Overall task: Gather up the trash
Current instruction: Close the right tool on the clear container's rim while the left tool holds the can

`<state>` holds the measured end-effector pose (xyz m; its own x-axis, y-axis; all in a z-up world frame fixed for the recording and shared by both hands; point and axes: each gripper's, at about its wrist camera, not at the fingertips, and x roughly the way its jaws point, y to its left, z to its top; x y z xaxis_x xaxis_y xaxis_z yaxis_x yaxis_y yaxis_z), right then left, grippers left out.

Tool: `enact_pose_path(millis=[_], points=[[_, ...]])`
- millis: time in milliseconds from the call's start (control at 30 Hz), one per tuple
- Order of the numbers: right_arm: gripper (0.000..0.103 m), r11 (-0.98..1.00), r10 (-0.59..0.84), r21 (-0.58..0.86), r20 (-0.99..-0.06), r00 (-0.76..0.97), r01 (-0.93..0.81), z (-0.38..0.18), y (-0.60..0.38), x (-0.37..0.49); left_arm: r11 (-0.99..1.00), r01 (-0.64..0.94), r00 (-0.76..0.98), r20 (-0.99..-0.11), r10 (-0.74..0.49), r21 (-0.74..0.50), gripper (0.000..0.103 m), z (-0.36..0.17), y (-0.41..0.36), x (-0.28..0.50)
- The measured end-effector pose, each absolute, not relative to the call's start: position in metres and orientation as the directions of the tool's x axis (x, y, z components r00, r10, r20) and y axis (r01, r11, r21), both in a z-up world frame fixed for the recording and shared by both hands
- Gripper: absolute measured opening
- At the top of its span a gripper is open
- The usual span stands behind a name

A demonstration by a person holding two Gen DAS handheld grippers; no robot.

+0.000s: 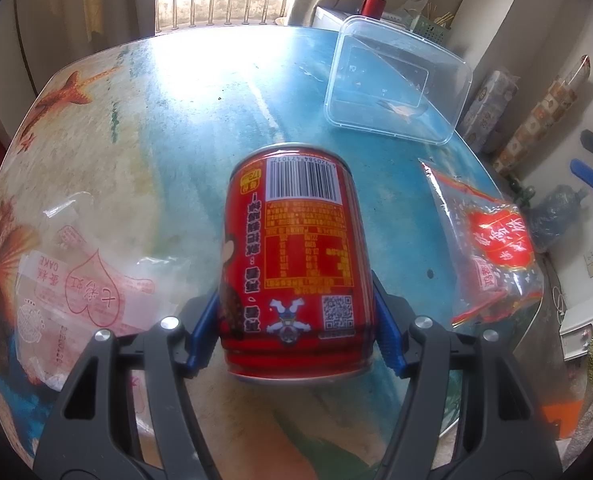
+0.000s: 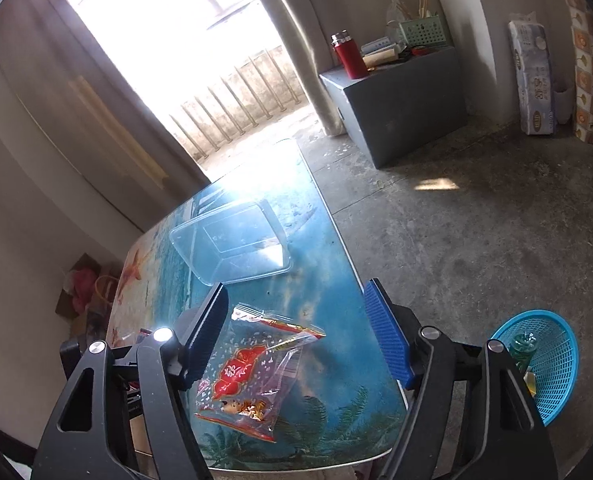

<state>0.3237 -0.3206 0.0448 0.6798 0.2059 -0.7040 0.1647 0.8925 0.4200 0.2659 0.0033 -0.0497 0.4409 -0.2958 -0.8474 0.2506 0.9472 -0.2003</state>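
Left gripper [image 1: 294,336] is closed on a red can [image 1: 290,264]; both blue pads [image 1: 388,340] press the can's sides near its lower end, and the can stands tilted away from the camera with its barcode toward the far end. Whether the can's base touches the table [image 1: 184,120] cannot be told.

On the table to the left of the can lies a clear cake wrapper [image 1: 84,292] with pink print. To the right of the can lies a clear snack bag [image 1: 492,248] with a red label, near the table's right edge. Beyond the can, toward the far right corner, sits 1 clear plastic box [image 1: 396,80], resting at a tilt.

Right gripper [image 2: 296,336] stands open above the table's near end, its 2 blue pads [image 2: 384,332] well apart. The snack bag [image 2: 256,368] lies flat on the table below and between the pads; neither pad presses it, though the left pad overlaps its edge in the picture. The plastic box [image 2: 232,240] lies further along the table [image 2: 336,280], apart from the bag.

On the concrete floor to the right of the table stands 1 blue basket [image 2: 552,360] holding a green bottle [image 2: 522,348]. A red flask [image 2: 348,56] stands on a grey cabinet [image 2: 408,108] by the far wall
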Motion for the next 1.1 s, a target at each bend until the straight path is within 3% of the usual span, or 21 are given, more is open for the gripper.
enact_pose_path(millis=[400,567,833,1000,1100], points=[[0.057,0.984,0.162,0.177,-0.8,0.578,-0.03,0.011,-0.277,0.428,0.947,0.251,0.44,-0.848,-0.295,-0.2,0.062,-0.051,0.007,0.267],[0.054,0.983,0.18,0.172,-0.821,0.541,-0.066,-0.003,-0.281,0.455,0.948,0.251,0.44,-0.849,-0.292,-0.196,0.062,-0.051,0.007,0.266],[0.034,0.98,0.195,0.189,-0.84,0.506,-0.064,-0.024,-0.277,0.481,0.95,0.25,0.445,-0.849,-0.285,-0.187,0.062,-0.051,0.004,0.264],[0.012,0.979,0.193,0.198,-0.843,0.502,-0.045,-0.03,-0.279,0.485,0.95,0.251,0.447,-0.849,-0.284,-0.186,0.062,-0.051,0.004,0.264],[0.007,0.974,0.203,0.223,-0.836,0.509,-0.022,-0.03,-0.283,0.484,0.95,0.249,0.448,-0.848,-0.283,-0.186,0.062,-0.052,0.004,0.263]])
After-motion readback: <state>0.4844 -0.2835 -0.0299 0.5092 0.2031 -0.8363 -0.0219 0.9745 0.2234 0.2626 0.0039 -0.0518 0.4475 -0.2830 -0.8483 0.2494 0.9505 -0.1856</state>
